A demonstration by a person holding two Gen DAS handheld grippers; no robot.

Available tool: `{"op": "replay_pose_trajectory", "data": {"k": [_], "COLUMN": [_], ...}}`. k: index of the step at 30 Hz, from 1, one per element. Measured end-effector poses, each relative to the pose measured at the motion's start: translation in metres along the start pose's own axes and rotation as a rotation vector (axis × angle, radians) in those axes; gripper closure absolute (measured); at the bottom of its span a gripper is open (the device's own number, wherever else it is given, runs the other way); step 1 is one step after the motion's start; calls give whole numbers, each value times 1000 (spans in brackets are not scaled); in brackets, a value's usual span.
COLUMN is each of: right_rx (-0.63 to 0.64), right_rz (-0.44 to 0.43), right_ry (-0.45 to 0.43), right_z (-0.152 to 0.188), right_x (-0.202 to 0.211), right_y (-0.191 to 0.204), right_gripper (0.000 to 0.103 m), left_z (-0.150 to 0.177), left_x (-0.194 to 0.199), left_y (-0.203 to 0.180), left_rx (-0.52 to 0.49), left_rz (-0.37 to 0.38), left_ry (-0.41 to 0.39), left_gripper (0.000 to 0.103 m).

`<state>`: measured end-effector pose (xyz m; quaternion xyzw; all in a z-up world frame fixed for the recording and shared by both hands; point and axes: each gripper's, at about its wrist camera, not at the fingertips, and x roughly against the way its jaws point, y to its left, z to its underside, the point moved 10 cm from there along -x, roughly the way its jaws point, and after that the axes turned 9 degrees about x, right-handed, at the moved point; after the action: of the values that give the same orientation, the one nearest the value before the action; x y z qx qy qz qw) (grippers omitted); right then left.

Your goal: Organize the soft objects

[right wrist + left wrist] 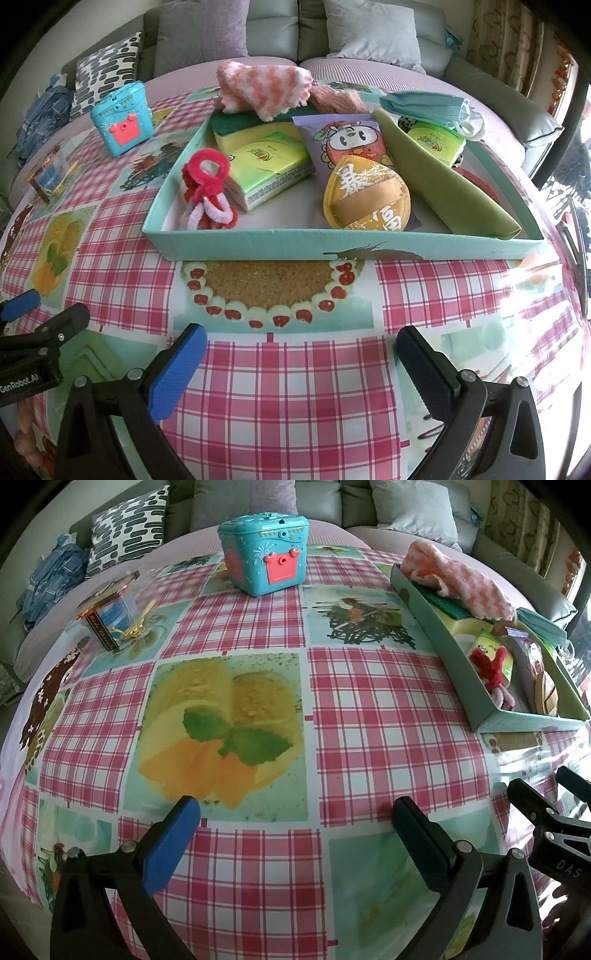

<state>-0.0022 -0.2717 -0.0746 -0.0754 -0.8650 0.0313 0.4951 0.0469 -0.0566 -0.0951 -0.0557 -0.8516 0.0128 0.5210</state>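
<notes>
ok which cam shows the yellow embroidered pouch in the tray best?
The right wrist view. The yellow pouch faces that camera near the tray's front wall, its white characters and tan band unobstructed. In the left wrist view the pouch is only an edge-on sliver behind the tray wall, near the frame edge.

A counter (pixel 295 387) in pink plaid cloth with food pictures carries a shallow teal tray (pixel 332 245) at far right, a turquoise toy box (pixel 264 559) at the far middle, and a small clear-topped box (pixel 107 609) far left.
</notes>
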Motion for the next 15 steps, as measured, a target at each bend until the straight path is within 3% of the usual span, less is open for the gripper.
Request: {"op": "replay_pose_trajectory", "data": {"k": [15], "right_rx": [0], "right_rz": [0], "right_ry": [-1], "right_z": [0], "right_x": [0], "right_y": [0], "right_gripper": [0], "left_z": [0], "left_x": [0], "left_y": [0], "left_rx": [1], "left_rz": [-1], "left_ry": [0], "left_gripper": [0]}}
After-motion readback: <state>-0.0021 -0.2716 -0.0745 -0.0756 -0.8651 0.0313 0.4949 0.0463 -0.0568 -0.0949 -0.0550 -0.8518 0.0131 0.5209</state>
